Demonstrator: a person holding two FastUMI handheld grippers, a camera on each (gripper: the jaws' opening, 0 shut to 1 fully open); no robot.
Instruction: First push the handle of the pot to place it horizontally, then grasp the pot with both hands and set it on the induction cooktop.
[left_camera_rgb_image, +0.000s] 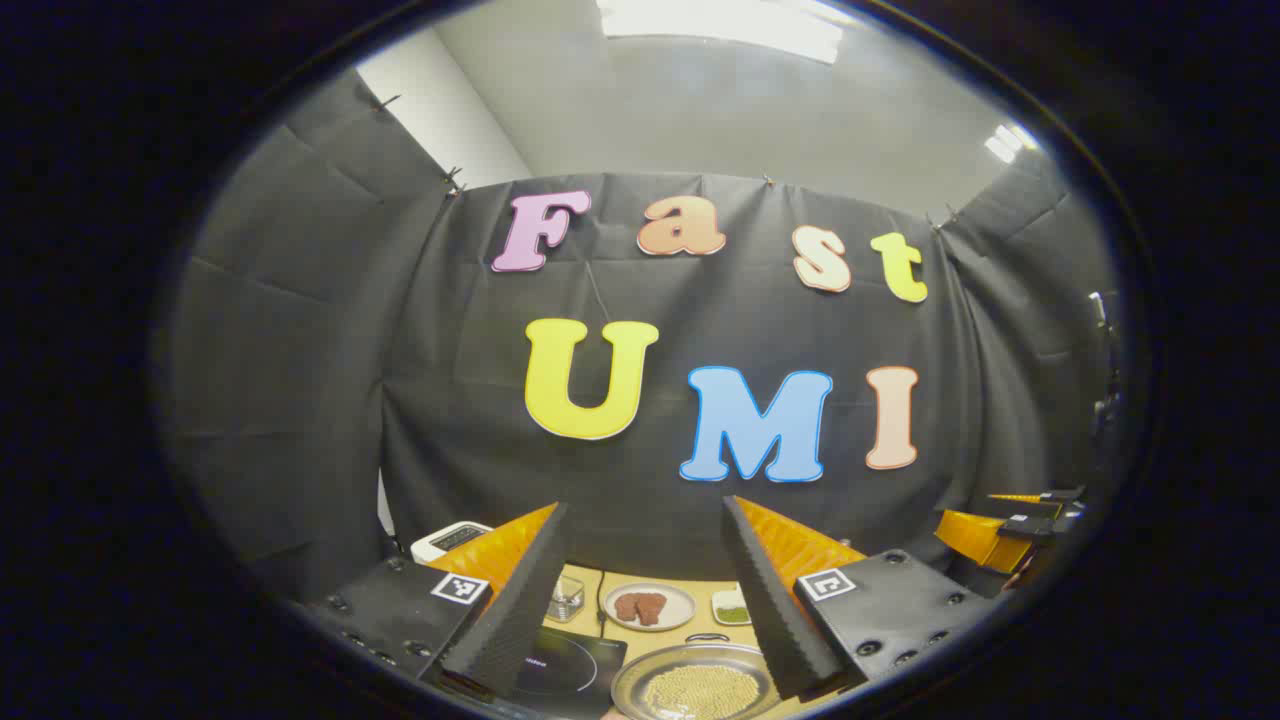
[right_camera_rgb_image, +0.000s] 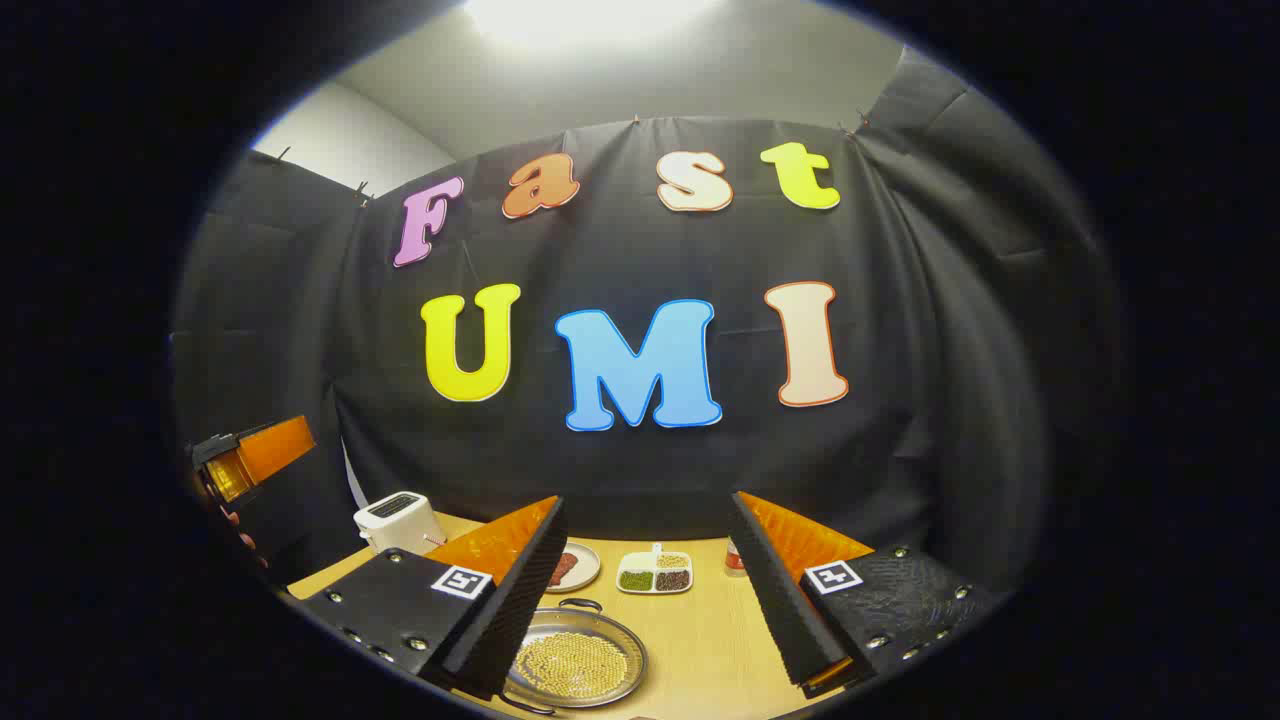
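Left gripper (left_camera_rgb_image: 645, 590): fingers spread wide, nothing held, raised above table (left_camera_rgb_image: 590, 585). Pot (left_camera_rgb_image: 695, 682) at bottom centre of left gripper view, full of yellow grains, just right of induction cooktop (left_camera_rgb_image: 565, 665), not on it. Right gripper (right_camera_rgb_image: 645, 590): fingers wide, empty. Pot sits lower left of centre in right gripper view, small handle (right_camera_rgb_image: 580, 604) at far rim. Plate (left_camera_rgb_image: 650, 606) w/ brown food behind pot.

I see a silver pot (right_camera_rgb_image: 575, 662) of yellow beans, a black induction cooktop (left_camera_rgb_image: 565, 668), a white toaster (right_camera_rgb_image: 398, 520), a tan tabletop (right_camera_rgb_image: 705, 640).
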